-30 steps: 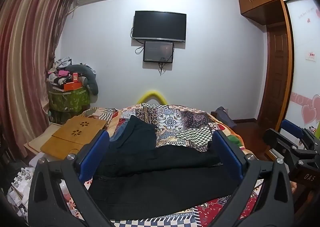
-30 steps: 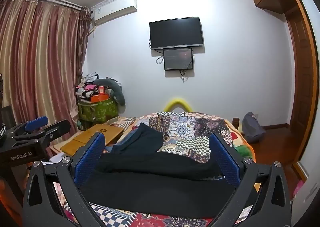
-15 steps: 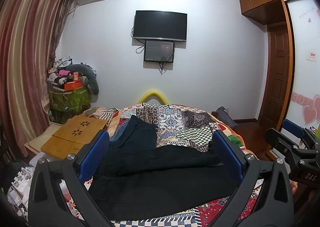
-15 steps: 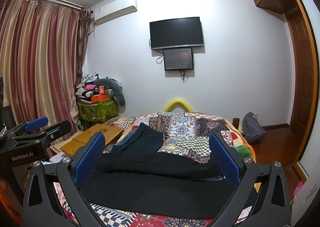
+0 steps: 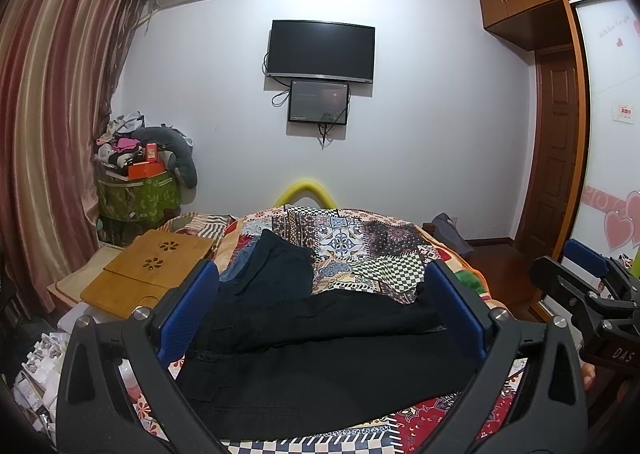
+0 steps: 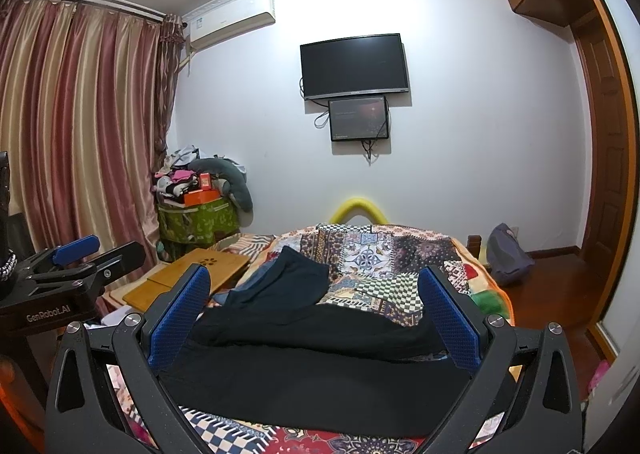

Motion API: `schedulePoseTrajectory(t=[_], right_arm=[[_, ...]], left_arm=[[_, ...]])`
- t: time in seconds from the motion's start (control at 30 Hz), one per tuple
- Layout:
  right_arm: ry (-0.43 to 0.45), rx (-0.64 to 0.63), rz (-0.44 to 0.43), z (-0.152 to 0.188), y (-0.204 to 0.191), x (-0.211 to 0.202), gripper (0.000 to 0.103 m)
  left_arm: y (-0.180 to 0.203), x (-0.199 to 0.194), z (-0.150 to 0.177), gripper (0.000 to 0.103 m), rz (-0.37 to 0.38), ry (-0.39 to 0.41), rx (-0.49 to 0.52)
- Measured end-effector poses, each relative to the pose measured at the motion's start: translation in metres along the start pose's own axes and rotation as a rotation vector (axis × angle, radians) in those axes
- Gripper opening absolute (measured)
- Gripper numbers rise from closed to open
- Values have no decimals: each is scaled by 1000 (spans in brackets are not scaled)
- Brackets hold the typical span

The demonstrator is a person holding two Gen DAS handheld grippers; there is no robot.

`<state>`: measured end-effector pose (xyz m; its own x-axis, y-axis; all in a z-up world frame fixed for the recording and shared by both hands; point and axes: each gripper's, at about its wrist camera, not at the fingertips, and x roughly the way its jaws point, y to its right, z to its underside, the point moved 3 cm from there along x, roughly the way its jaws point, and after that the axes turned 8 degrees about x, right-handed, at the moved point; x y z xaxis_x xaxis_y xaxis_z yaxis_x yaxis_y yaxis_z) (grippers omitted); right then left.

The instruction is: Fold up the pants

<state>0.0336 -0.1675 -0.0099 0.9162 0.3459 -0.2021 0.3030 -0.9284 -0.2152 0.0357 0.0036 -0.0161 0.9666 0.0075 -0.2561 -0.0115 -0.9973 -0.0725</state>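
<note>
The black pants [image 5: 320,366] lie spread across the near end of the bed, on a patchwork quilt [image 5: 360,250], the waistband towards the left and one leg lying over the other with a loose ridge between them. A second dark garment [image 5: 276,266] lies just beyond, touching their far edge. The left hand-held gripper [image 5: 320,318] hangs above the pants with its blue pads wide apart and nothing between them; the right hand-held gripper [image 6: 316,318] is likewise released and empty, held beside it. Neither touches the cloth, so the fold looks not yet begun.

The likely trouble is in the pinch. Black on black hides the layer edges, so a gripper could take only the top leg, or catch the quilt along with the fabric. The neighbouring garment may be dragged along if the far edge is lifted. Uneven grips at the two ends would skew the fold. A bamboo lap desk [image 5: 152,270] lies at the bed's left side, clear of the work.
</note>
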Motion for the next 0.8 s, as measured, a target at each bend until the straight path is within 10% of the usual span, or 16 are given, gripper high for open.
schedulePoseTrajectory(t=[0.8], right_arm=[[-3,16,7,-2,6,3,103]], left_arm=[[6,0,-3,103,6,5,4]])
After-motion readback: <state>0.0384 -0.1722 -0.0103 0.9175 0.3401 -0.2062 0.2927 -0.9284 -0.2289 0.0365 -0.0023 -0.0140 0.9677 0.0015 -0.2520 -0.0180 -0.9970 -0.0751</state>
